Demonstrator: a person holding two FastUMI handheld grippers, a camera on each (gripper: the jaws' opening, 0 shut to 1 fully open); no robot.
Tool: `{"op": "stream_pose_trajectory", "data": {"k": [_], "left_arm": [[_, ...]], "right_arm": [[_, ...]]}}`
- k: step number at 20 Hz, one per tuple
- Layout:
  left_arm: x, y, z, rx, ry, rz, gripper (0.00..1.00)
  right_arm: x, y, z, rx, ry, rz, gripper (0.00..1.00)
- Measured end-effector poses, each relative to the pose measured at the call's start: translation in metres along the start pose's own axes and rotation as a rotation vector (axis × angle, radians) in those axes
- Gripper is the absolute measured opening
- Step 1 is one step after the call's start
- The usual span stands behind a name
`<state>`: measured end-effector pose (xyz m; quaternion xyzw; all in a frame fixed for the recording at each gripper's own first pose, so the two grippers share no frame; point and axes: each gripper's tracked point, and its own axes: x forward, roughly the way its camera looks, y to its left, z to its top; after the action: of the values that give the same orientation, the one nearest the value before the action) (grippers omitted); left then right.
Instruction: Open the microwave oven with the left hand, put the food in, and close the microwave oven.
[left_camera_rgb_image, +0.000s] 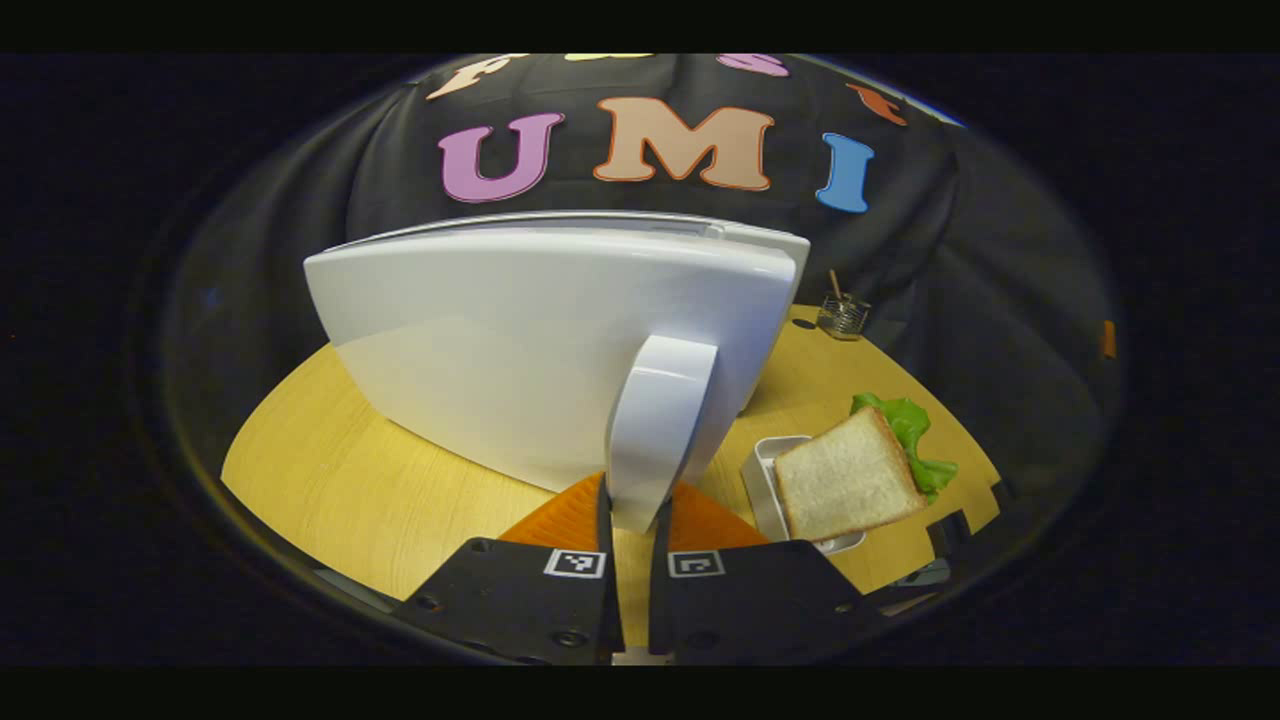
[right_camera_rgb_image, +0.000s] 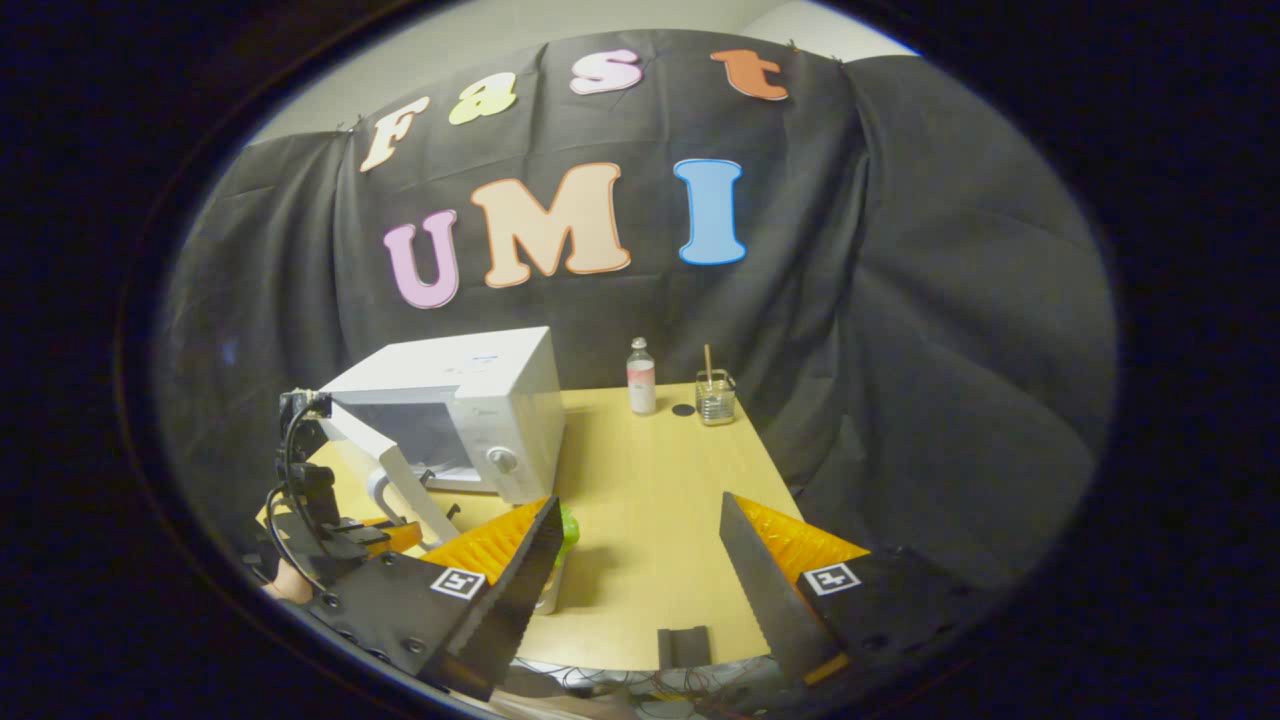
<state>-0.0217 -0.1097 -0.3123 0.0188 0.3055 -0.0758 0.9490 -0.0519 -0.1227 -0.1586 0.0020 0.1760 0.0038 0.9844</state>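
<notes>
A white microwave stands at the table's back left, its door swung partly open. My left gripper is shut on the door's white handle, which sits upright between the fingers. The right gripper view shows that left gripper at the handle, held by a hand. The food is a sandwich of white bread and green lettuce, resting on a small white tray to the right of the door. My right gripper hangs open over the table's front, with the sandwich's lettuce just behind its left finger.
A small bottle and a glass with a stick in it stand at the back of the wooden table. A dark bracket sits on the table's front edge, with cables below it.
</notes>
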Motion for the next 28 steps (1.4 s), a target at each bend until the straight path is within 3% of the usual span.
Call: {"op": "stream_pose_trajectory", "data": {"k": [1,6,8,9,10,11,13,19,22,28], "left_arm": [[-0.007,0.005,-0.004,0.011,-0.005,0.007,0.07],[-0.033,0.032,-0.022,0.01,-0.01,0.055,0.22],[-0.045,0.05,-0.025,0.036,-0.027,0.086,0.38],[-0.05,0.058,-0.026,0.045,-0.033,0.093,0.55],[-0.056,0.065,-0.027,0.044,-0.043,0.094,0.62],[-0.063,0.073,-0.029,0.035,-0.051,0.096,0.77],[-0.07,0.086,-0.037,0.011,-0.035,0.082,0.96],[-0.117,0.137,-0.056,0.008,0.003,0.102,1.0],[-0.142,0.167,-0.066,-0.01,-0.007,0.124,1.0],[-0.183,0.241,-0.085,0.005,-0.016,0.229,1.0]], "right_arm": [[-0.001,0.006,-0.003,-0.005,0.007,0.014,0.99],[-0.009,0.031,-0.016,-0.027,0.024,0.046,0.95],[-0.012,0.039,-0.018,-0.033,0.026,0.04,0.95],[-0.015,0.043,-0.019,-0.032,0.026,0.037,0.95],[-0.017,0.049,-0.02,-0.029,0.026,0.036,0.95],[-0.02,0.055,-0.02,-0.022,0.028,0.034,0.95],[-0.026,0.069,-0.021,0.009,0.04,0.034,0.95],[-0.05,0.11,-0.018,0.17,0.053,0.045,0.99],[-0.06,0.118,-0.028,0.213,0.061,0.024,0.92],[-0.09,0.147,-0.063,0.253,0.106,0.023,0.92]]}}
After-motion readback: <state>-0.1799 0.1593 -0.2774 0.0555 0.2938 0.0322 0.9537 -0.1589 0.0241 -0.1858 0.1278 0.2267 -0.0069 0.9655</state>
